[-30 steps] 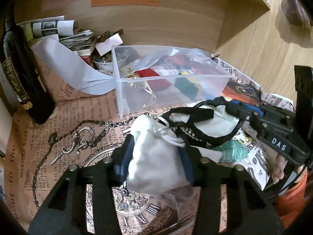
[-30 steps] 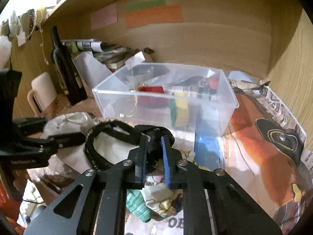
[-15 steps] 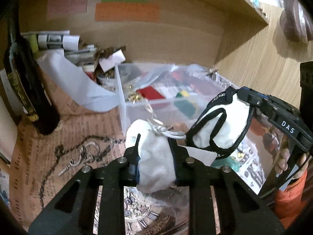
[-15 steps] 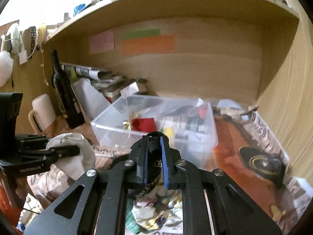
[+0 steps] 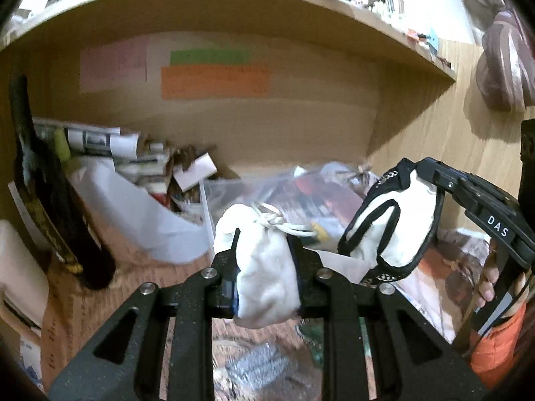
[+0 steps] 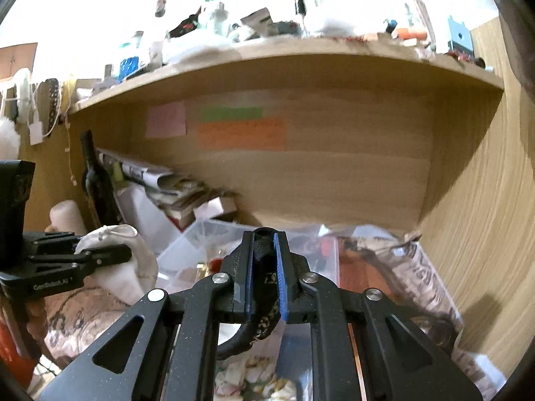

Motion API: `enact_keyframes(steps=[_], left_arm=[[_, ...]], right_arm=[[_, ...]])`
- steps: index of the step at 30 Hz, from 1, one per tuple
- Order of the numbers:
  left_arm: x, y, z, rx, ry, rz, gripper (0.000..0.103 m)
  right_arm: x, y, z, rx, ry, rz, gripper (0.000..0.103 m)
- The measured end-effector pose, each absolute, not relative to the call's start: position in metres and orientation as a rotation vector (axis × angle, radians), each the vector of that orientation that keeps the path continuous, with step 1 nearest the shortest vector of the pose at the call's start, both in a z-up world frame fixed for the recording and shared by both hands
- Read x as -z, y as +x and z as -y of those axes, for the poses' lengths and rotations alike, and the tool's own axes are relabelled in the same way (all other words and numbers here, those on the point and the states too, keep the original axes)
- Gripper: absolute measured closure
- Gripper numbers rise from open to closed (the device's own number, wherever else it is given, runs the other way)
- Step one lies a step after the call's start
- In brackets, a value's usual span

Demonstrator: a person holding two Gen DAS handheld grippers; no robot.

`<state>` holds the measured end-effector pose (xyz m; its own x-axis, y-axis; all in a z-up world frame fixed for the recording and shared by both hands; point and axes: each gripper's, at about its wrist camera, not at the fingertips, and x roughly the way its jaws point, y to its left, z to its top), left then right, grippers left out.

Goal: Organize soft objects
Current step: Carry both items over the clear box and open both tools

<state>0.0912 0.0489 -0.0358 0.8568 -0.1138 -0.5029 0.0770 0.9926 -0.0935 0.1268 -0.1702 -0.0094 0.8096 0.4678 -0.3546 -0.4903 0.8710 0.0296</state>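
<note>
Both tools loaded and held up above the clear plastic storage box.

Left wrist view: the left tool [image 5: 264, 274] is clenched on a small white drawstring cloth pouch [image 5: 262, 267], its knotted cord toward 12 o'clock; at 3 o'clock the right tool [image 5: 418, 175] carries a white fabric piece edged with black straps [image 5: 388, 227], clear of the worktop [image 5: 140, 284]. The clear plastic storage box [image 5: 234, 190] lies beyond, blurred.
Right wrist view: the right tool's blue-padded jaws are clamped on the black strap, which hangs toward 6 o'clock; the box sits just past the tips at 12 o'clock, the pouch at 9 o'clock. To do this well, I would keep both grips firm, carry each piece over the box rim one at a time, lower it inside before letting go, and keep the dangling straps off the rim.
</note>
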Motion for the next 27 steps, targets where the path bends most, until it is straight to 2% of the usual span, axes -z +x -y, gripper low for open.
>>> enact_keyframes(steps=[13, 27], left_arm=[[0.028, 0.146, -0.051, 0.045, -0.037, -0.522, 0.08], [0.087, 0.217, -0.03, 0.053, 0.056, -0.704, 0.08]], right_arm=[[0.007, 0.179, 0.171, -0.382, -0.105, -0.329, 0.093], [0.068, 0.233, 0.145, -0.326, -0.268, -0.509, 0.093]])
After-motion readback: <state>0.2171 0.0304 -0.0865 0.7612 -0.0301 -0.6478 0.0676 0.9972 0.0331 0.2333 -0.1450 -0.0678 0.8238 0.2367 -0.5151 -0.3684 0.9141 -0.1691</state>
